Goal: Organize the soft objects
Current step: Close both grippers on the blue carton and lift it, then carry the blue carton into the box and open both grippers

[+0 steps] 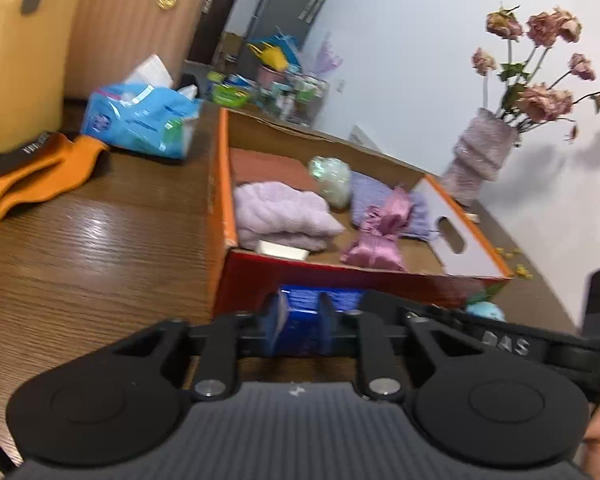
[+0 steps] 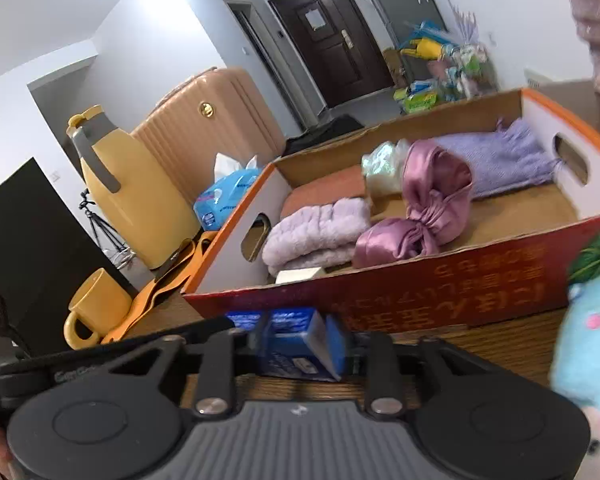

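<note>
A: Where do the soft things lie?
B: In the red and orange cardboard box point(image 2: 440, 292) on the brown wooden table point(image 1: 100, 248): a folded lilac fleece towel point(image 2: 316, 232); a pink satin pouch point(image 2: 420, 208).
A: The tools?
B: The left gripper point(image 1: 300, 320) is closed on a small blue packet point(image 1: 300, 324) before the box; the right gripper point(image 2: 300, 344) grips a similar blue pack point(image 2: 296, 348), tilted.

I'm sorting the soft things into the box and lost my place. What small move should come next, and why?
Probably lift the blue packet over the near wall of the cardboard box toward the bare floor at the front. Both the left tool and the right tool appear closed on it just outside the box, while the lilac towel and pink satin bag already lie inside.
</note>
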`<state>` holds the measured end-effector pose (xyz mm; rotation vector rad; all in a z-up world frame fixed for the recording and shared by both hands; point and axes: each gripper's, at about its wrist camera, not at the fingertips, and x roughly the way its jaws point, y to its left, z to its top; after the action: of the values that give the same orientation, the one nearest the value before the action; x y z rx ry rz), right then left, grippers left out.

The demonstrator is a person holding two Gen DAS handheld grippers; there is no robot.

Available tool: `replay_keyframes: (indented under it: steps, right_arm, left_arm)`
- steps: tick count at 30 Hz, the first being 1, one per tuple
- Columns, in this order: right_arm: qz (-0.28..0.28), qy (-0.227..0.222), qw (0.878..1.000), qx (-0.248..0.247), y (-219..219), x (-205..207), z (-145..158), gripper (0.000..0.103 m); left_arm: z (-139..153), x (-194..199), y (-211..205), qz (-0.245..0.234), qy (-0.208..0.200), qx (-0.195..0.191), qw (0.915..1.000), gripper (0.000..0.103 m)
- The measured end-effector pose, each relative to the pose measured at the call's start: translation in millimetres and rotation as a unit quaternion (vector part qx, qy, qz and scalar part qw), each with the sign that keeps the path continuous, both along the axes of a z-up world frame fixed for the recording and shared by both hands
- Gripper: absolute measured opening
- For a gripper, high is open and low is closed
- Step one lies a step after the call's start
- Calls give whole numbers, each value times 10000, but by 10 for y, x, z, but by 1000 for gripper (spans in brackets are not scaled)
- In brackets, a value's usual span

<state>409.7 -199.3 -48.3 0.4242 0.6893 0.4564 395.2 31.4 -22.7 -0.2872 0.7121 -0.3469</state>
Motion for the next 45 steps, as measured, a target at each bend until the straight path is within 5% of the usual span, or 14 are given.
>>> replay_keyframes:
  steps: [7, 16, 19, 25, 29, 34, 41, 45]
  right_arm:
    - [72, -84, 9999, -121, -7, -171, 36, 21]
    - [617, -409, 9954, -616, -187, -1425, -108, 22]
    - [677, -461, 9946, -640, -211, -1789, -124, 26]
    - [785, -449, 9950, -429, -302, -2359, -83, 43]
    - [434, -502, 9969, -419, -305, -2329, -52, 43]
    - [223, -274, 9985, -412, -273, -2170, -140, 37]
    - [-44, 9, 10000, 45, -295, -2077, -311, 24]
    - [-25, -68, 9999, -153, -250, -2090, -290, 23]
  left_arm:
    - [25, -177, -32, -20, 18, -37, 10000, 16]
    - [-219, -1265, -95, -171, 312, -390, 9986, 17]
    - [-205, -1667, -189, -347, 210, -111, 9991, 19]
    - [-124, -2133, -212, -658, 9, 86, 9978, 44]
    - [-37, -2139, -209, -550, -184, 126, 9982, 44]
    - [-119, -1913, -240, -326, 100, 176, 9993, 41]
    - [-229, -1794, -175, -384, 436, -61, 9983, 21]
    - [-221, -1838, -224, -388, 337, 69, 9987, 19]
